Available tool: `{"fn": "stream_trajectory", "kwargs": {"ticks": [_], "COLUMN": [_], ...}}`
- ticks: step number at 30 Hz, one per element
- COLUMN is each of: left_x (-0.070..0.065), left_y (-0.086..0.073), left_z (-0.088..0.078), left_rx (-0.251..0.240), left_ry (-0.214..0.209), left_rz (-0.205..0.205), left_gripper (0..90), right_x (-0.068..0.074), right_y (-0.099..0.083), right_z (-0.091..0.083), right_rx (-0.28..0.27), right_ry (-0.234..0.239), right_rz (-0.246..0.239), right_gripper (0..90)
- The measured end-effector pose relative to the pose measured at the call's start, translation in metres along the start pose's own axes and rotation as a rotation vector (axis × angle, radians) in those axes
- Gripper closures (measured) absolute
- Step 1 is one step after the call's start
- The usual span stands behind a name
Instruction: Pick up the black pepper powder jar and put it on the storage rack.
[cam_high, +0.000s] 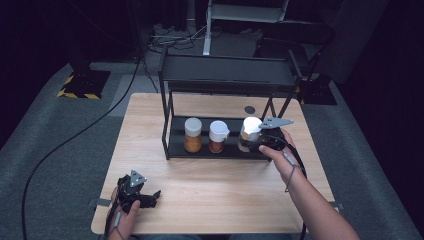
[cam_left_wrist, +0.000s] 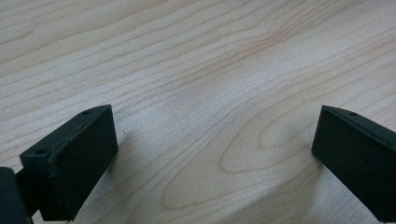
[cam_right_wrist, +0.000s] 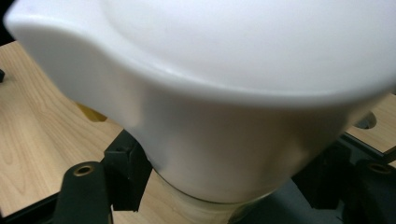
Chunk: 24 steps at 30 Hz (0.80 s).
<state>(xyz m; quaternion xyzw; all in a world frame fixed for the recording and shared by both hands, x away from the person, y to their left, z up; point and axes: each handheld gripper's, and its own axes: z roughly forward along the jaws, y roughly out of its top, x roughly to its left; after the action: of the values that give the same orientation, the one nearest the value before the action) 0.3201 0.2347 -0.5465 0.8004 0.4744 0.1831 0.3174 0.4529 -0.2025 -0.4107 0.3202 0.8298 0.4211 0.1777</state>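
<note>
Jar upright, white cap up: we are clamping it in our right gripper at the rack's three-o'clock end, beside two jars at nine o'clock; left gripper is gaping, idle.

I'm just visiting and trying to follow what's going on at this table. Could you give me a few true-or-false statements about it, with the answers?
1. The right gripper is closed on a white-capped jar at the rack's lower shelf. True.
2. The left gripper holds a jar as well. False: its jaws stand open over bare table, with nothing between them.
3. Three jars are at the lower shelf. True: the other two are the amber jar and the reddish-brown jar.
4. The rack's top shelf is full of jars. False: nothing stands on it.
</note>
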Motion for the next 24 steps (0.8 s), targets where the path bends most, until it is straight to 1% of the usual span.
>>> {"fn": "stream_trajectory", "kwargs": {"ticks": [8,13,17,24], "left_x": [0.0,0.0,0.0,-0.001], "left_y": [0.0,0.0,0.0,0.0], "left_z": [0.0,0.0,0.0,0.0], "left_rx": [0.001,0.0,0.001,0.002], "left_ry": [0.002,0.002,0.001,0.002], "left_rz": [-0.003,-0.002,-0.002,-0.004], "left_gripper": [0.0,0.0,0.0,0.0], "right_x": [-0.009,-0.012,-0.015,-0.019], "right_y": [-0.001,-0.002,-0.005,-0.012], "right_z": [0.013,0.022,0.029,0.037], "right_rx": [0.0,0.002,0.002,0.018], "right_ry": [-0.007,-0.01,-0.01,-0.012], "right_rz": [0.009,0.012,0.014,0.017], "right_gripper": [31.1,31.1,31.1,31.1]}}
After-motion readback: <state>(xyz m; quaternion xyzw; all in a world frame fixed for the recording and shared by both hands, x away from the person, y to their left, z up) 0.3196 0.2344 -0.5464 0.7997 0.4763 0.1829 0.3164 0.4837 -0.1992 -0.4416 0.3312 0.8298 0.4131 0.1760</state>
